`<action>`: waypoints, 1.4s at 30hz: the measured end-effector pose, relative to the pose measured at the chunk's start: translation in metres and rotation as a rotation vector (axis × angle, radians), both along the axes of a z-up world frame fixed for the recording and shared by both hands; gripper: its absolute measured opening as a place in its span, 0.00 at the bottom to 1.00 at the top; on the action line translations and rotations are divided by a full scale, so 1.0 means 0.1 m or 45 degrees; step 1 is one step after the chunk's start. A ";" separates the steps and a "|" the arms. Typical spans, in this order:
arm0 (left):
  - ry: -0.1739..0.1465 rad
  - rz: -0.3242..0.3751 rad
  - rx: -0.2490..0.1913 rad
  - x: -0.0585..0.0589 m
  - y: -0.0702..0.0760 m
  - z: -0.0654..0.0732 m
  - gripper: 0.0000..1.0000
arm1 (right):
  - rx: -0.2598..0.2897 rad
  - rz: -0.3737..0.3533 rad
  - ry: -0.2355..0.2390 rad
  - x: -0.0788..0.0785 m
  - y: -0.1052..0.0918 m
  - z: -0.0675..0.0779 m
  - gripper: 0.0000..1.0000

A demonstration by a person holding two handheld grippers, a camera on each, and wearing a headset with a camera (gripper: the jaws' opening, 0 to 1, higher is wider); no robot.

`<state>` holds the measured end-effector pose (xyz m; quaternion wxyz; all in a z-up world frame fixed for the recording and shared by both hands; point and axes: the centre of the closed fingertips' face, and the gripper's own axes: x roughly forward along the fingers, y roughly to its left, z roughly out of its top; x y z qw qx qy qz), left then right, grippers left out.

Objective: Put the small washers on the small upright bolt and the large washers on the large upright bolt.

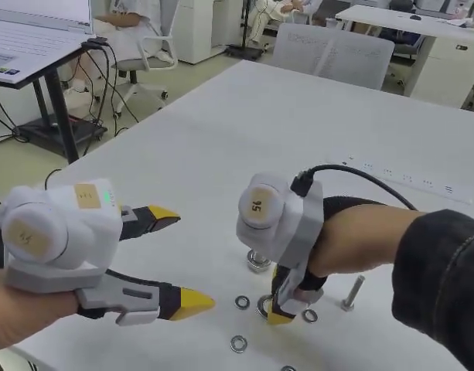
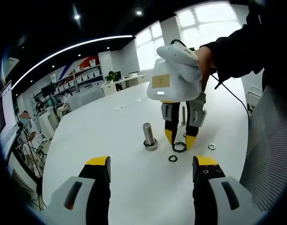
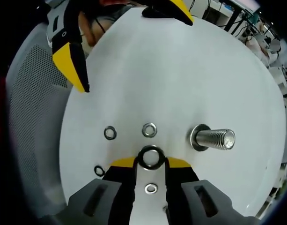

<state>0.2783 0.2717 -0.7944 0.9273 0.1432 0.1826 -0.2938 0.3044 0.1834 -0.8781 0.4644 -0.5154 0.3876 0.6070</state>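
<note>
My right gripper [image 1: 281, 312] points straight down at the white table [image 1: 221, 154], shut on a large washer [image 3: 151, 156] that lies at table level between its yellow tips. In the left gripper view that large washer [image 2: 179, 146] shows between the right gripper's tips. The large upright bolt [image 3: 213, 138] stands just beside it and is partly hidden behind the gripper body in the head view [image 1: 257, 262]. A small bolt [image 1: 351, 294] stands to the right. Several small washers [image 3: 149, 129] lie loose around the gripper. My left gripper [image 1: 179, 255] hovers open to the left, holding nothing.
Loose washers [image 1: 238, 342] lie near the table's front edge [image 1: 35, 352]. A black cable [image 1: 360, 176] runs back from the right gripper across the table. A desk with a laptop [image 1: 28, 39] and office chairs [image 1: 329, 54] stand beyond the table.
</note>
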 end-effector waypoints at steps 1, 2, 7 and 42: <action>0.002 -0.001 -0.002 0.00 0.00 0.00 0.71 | 0.002 -0.003 0.001 0.00 0.00 0.00 0.25; 0.002 -0.002 -0.002 0.00 -0.01 0.00 0.71 | 0.003 -0.003 0.000 0.00 0.00 0.00 0.25; 0.002 -0.002 -0.002 0.00 -0.01 0.00 0.70 | -0.002 -0.012 -0.014 -0.01 0.00 0.00 0.25; 0.003 -0.007 -0.009 0.01 0.00 0.00 0.69 | 0.049 -0.069 0.005 0.13 -0.11 0.28 0.23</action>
